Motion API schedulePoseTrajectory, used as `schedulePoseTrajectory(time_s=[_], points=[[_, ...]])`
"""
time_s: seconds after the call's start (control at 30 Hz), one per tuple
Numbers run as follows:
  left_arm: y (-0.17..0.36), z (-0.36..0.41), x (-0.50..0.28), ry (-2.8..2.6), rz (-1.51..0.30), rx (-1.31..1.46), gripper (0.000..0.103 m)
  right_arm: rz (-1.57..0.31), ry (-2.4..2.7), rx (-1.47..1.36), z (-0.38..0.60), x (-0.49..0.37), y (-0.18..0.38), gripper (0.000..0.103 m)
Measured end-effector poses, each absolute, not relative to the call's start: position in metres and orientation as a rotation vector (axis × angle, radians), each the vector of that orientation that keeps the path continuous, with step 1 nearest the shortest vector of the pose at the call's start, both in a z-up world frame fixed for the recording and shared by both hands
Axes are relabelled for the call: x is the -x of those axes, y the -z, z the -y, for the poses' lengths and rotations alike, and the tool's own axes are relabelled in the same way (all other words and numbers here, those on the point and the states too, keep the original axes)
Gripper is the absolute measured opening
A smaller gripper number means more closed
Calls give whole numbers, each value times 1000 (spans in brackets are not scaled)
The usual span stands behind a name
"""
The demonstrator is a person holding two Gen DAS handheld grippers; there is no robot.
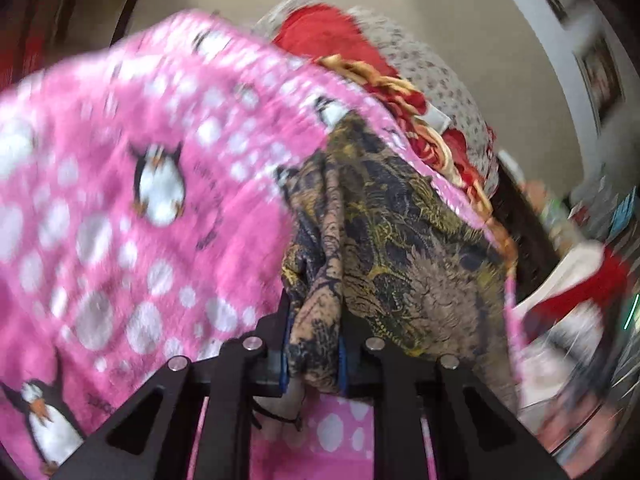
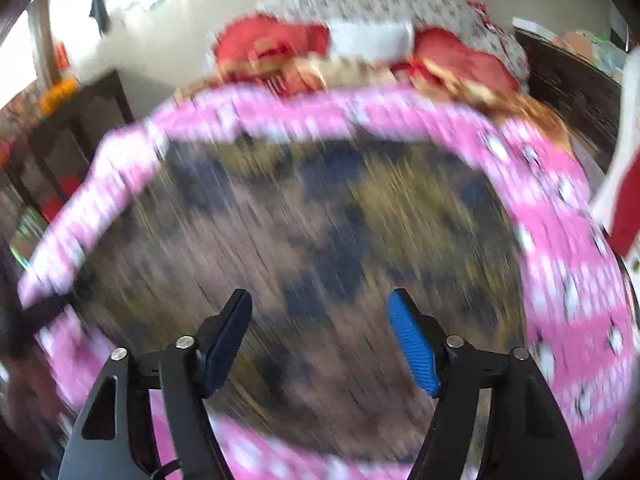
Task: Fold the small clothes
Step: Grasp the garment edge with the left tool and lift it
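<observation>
- Pink penguin blanket (image 1: 120,168) covers the bed under us, and the dark patterned garment (image 1: 384,240) lies on it, one bunched edge pinched in our left gripper (image 1: 314,354).
- Our right gripper (image 2: 320,340) hangs spread over the cloth, holding nothing.
- We judge the thin bunch could slip out, or drag the blanket along.
- Red bedding (image 1: 332,36) crowds the far edge; a dark wooden frame (image 2: 572,92) bounds the right, leaving room mainly toward us.
</observation>
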State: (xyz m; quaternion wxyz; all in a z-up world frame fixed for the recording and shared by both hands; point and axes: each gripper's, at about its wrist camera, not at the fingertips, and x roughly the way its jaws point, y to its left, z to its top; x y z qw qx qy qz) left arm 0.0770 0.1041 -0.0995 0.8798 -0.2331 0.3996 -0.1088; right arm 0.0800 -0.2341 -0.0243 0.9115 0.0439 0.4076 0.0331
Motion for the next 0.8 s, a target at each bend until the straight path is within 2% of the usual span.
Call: schedulePoseTrajectory(time_s=[0.13,0.27,0.53,0.67,0.73,0.8], points=[[82,-75,-71,234,-748,311,17,-867,-298,-169,195,-154,-3,57],[59,-44,-65,306,-686,195,17,-919,-496,-207,142,-221,-4,57],[36,-8,-63,418,-625,156,16,-1121,-587,-264,86,-299,17,57],[35,-1,-64,446,-622,165,16,-1231,-519,-165,72,-317,25,56],[34,-1,-64,453,-619,164,16,-1277,-497,-86,64,-320,29,47],[34,-2,-63,456,-620,164,16,-1292,-493,-39,58,-321,30,25]])
